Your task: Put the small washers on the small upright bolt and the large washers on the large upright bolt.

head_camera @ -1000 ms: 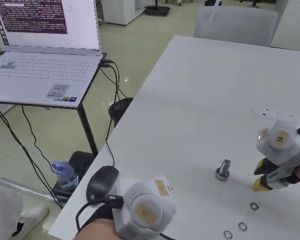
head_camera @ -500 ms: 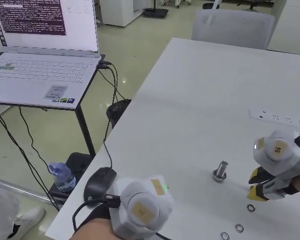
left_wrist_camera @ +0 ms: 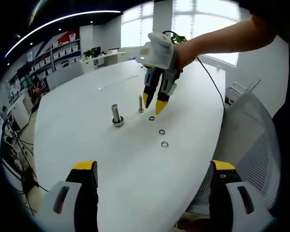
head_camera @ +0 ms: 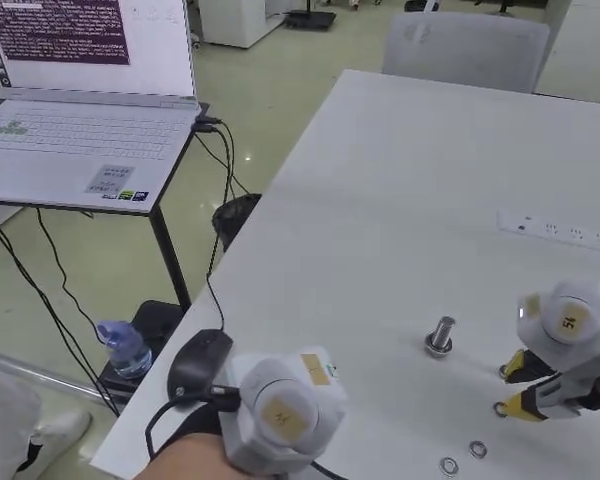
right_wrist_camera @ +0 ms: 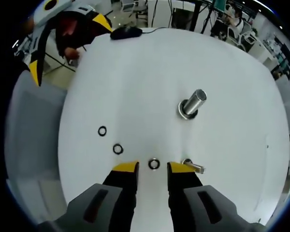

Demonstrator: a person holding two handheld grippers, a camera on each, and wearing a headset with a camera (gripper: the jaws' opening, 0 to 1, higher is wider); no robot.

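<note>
By table edge (head_camera: 282, 200), left gripper (left_wrist_camera: 153, 167)

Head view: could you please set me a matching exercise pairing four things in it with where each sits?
Things: 1 large upright bolt; 2 computer mouse; 3 water bottle; 4 laptop.
Places: A on the floor; B at the left edge of the table; C on a stand; D standing mid-table.
Pairs: 1-D; 2-B; 3-A; 4-C.

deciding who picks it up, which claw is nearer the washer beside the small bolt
Right. The right claw straddles the washer, jaws open; the left claw sits back at the table edge, far from it.
</note>
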